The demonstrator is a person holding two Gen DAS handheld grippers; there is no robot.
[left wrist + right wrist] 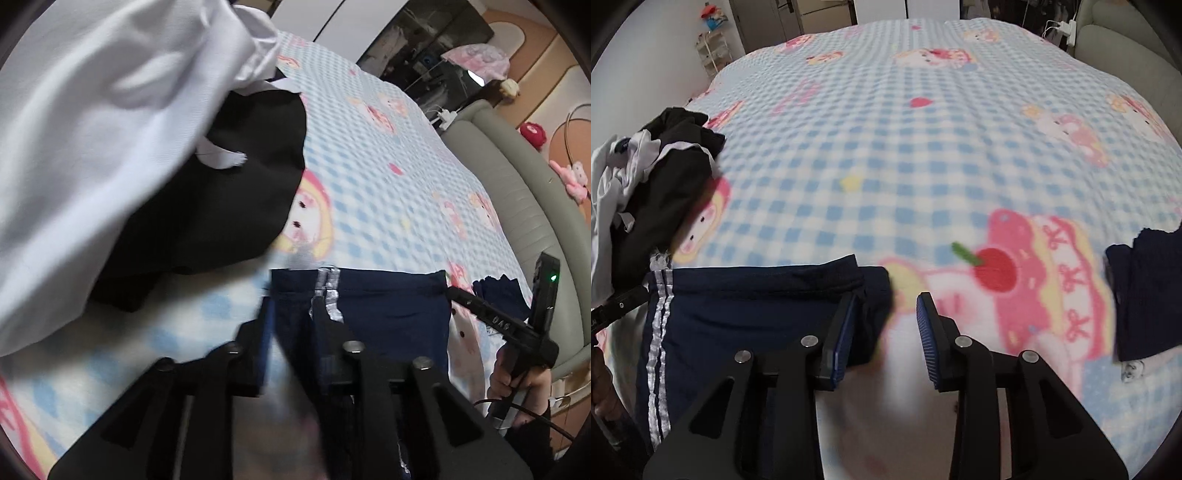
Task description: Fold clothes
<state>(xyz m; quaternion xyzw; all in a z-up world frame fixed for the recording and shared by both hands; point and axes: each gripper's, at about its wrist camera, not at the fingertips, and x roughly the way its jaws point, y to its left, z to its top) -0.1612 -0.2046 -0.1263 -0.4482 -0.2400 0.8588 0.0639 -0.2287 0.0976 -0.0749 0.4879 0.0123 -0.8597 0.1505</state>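
Navy-blue track shorts with twin silver-white side stripes (746,317) lie flat on a bed covered by a blue-and-white checked fleece blanket printed with pink cartoon characters (923,147), at the near edge of the bedding. The left gripper (291,325), seen from its own camera, reaches over the striped side of the shorts (369,314); its black fingers straddle the navy cloth by the stripe with a narrow gap between them, though motion blur makes it impossible to tell whether the fabric is actually pinched. The right gripper (886,332) hangs with its jaws spread wide, holding nothing, its blue-padded left finger (844,332) just over the shorts' right-hand corner and the other finger above bare blanket. To the left of the shorts sits a heap of other clothes: a crumpled white garment (92,129) draped across a black garment (221,206), both resting on the blanket (388,166). At the right side of the bed lies a second, small dark navy piece of cloth (1145,291), well apart from the shorts. From the left camera, the person's right hand (517,384) is visible gripping the handle of the other tool near the padded grey-green bed frame (517,184).
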